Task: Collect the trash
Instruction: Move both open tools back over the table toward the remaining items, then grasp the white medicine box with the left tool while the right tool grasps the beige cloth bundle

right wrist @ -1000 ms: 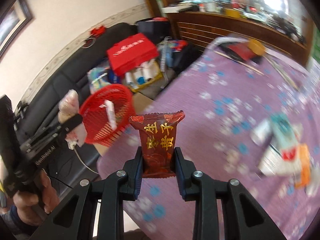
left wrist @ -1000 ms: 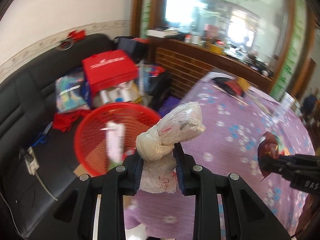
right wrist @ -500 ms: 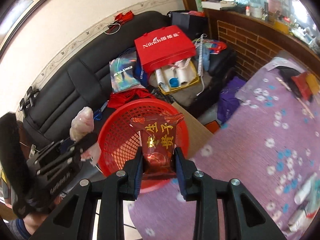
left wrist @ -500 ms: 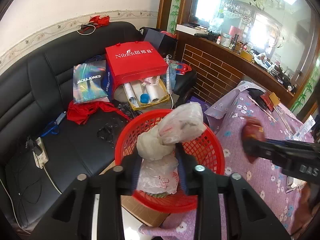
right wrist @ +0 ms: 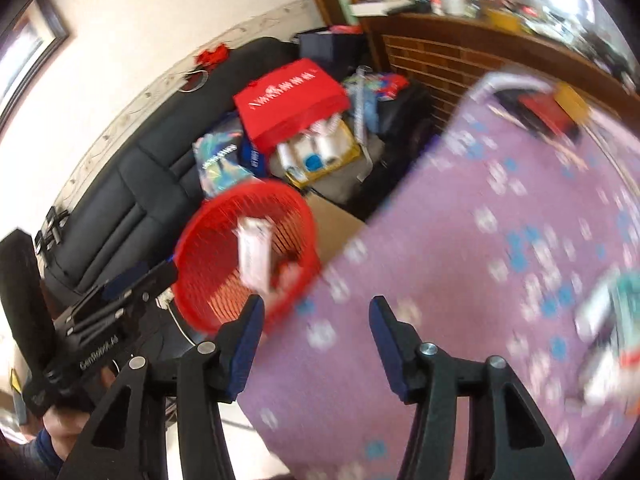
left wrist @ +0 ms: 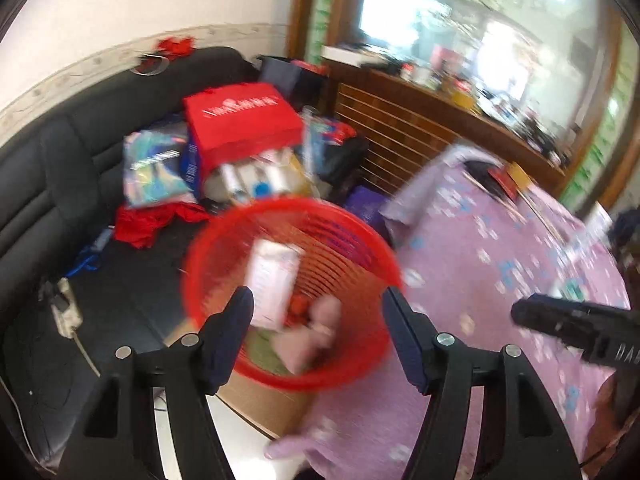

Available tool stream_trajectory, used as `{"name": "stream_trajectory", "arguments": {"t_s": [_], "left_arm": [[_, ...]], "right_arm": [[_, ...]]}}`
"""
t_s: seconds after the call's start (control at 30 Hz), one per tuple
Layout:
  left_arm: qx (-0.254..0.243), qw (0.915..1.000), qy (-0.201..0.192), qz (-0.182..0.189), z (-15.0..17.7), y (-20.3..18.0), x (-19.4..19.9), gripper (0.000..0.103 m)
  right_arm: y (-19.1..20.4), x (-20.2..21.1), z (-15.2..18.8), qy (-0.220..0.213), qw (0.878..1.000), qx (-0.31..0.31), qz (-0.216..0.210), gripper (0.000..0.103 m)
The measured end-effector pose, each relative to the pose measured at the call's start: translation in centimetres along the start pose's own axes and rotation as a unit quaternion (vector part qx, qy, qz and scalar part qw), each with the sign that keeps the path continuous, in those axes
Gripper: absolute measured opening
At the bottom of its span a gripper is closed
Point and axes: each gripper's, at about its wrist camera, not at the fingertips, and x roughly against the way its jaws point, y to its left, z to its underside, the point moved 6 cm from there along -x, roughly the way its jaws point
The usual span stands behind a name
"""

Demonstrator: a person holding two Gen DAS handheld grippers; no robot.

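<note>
Red basket [left wrist: 292, 292] holds the trash now — both my left gripper [left wrist: 318, 308] and right gripper [right wrist: 316, 316] are opening, nothing between them — I'd clear the rim before turning away.

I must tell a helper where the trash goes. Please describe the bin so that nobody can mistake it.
Find the black leather sofa beside the table with the purple flowered cloth. Between them stands a round red plastic mesh basket, already holding wrappers. Unlike the red paper bag behind it, it is open-topped and see-through.
</note>
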Motion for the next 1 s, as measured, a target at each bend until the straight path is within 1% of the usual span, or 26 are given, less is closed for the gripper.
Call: {"name": "stream_trajectory", "arguments": {"t_s": [0.13, 0.2, 0.3, 0.43, 0.53, 0.63, 0.73, 0.8, 0.87, 0.93, 1.0], "left_arm": [[-0.051, 0.9976, 0.033, 0.034, 2.8, -5.6, -1.0, 0.066], [-0.069, 0.9954, 0.044, 0.05, 3.7, -7.9, -1.1, 0.066], [-0.102, 0.9909, 0.052, 0.072, 5.0, -11.8, -0.9, 0.066], [-0.143, 0.9823, 0.065, 0.102, 6.4, -16.9, -0.5, 0.066], [-0.167, 0.9741, 0.081, 0.13, 7.5, -20.7, -0.4, 0.066], [-0.191, 0.9639, 0.1, 0.157, 8.6, -24.6, -0.6, 0.066], [-0.214, 0.9555, 0.108, 0.172, 9.3, -28.7, -1.1, 0.066], [-0.228, 0.9484, 0.122, 0.183, 9.6, -31.5, -2.0, 0.066], [-0.232, 0.944, 0.134, 0.192, 9.8, -33.8, -3.1, 0.066], [-0.24, 0.9423, 0.143, 0.184, 9.9, -35.7, -4.6, 0.065], [-0.251, 0.9408, 0.148, 0.172, 9.9, -37.2, -6.4, 0.065]], "right_arm": [[-3.5, 1.8, 5.2, 0.014, 0.999, -0.04, 0.02, 0.059], [-5.3, 2.8, 6.9, 0.015, 0.998, -0.064, 0.023, 0.059], [-8.4, 5.1, 9.0, 0.003, 0.994, -0.102, 0.036, 0.059], [-12.4, 8.9, 11.2, -0.023, 0.987, -0.149, 0.059, 0.059], [-15.3, 11.5, 13.1, -0.037, 0.979, -0.181, 0.084, 0.059], [-17.7, 13.8, 14.8, -0.046, 0.972, -0.207, 0.105, 0.059], [-20.4, 16.2, 16.7, -0.056, 0.962, -0.233, 0.128, 0.059], [-21.9, 17.8, 18.0, -0.065, 0.956, -0.251, 0.137, 0.059], [-23.3, 19.3, 19.0, -0.073, 0.95, -0.266, 0.145, 0.059], [-24.5, 20.7, 19.9, -0.08, 0.945, -0.277, 0.156, 0.059], [-25.3, 21.8, 20.9, -0.086, 0.942, -0.282, 0.161, 0.059]]}}
